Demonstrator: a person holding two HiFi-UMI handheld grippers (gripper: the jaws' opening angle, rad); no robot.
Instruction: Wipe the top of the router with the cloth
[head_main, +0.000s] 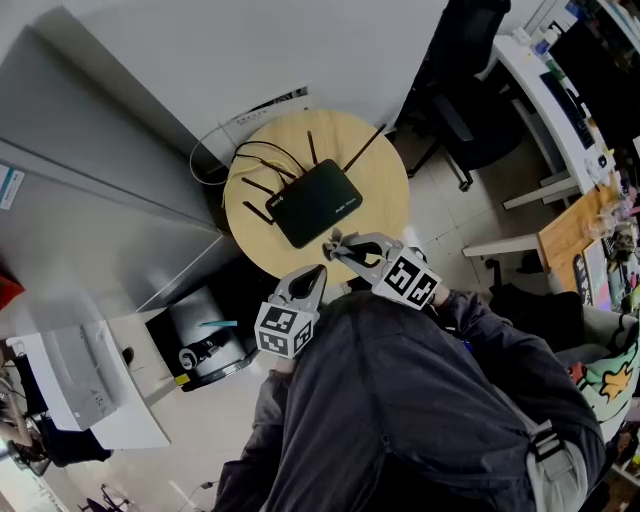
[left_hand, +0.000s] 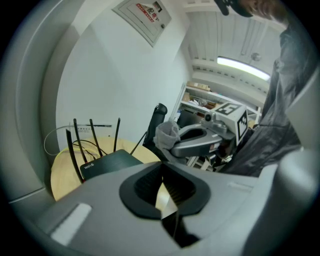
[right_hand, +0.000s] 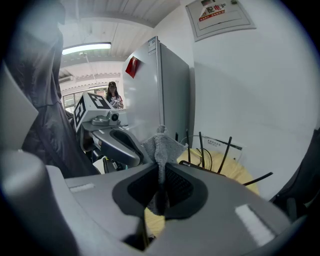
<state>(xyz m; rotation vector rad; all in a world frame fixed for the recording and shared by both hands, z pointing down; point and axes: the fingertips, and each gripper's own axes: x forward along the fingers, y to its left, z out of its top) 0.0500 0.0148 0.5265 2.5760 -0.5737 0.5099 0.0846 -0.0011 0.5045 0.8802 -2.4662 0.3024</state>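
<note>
Head view: one black router (head_main: 318, 200) lies flat in the middle of one round tabletop (head_main: 385, 190). At least four of its antennas show. The right hand-held gripper (head_main: 345, 250) is at the router's near edge, and one grey cloth (head_main: 333, 240) is bunched at its tip. The left hand-held gripper (head_main: 318, 272) sits further back from the router, off the tabletop edge.

Left gripper view: the left hand-held gripper (left_hand: 161, 182) has its jaws pressed together with nothing between them. The router (left_hand: 107, 162) is ahead and to the left. The right hand-held gripper (left_hand: 200, 142) hangs just past the router's near corner with the cloth (left_hand: 167, 134) at its tip.

Right gripper view: the right hand-held gripper (right_hand: 160, 190) is clamped on the cloth (right_hand: 161, 147), which sticks up as a loose fold. The router (right_hand: 200, 167) is beyond it and the cloth is not touching it yet.

The step looks like the approach before the first wipe. To do it well, she should lower the loose cloth flat onto the router top and drag it across in straight passes. The gripper needs to stay clear of the antennas, with light pressure so the router does not slide.

Count: 1 router, 1 cloth, 2 hand-held grippers, 1 tabletop.
</note>
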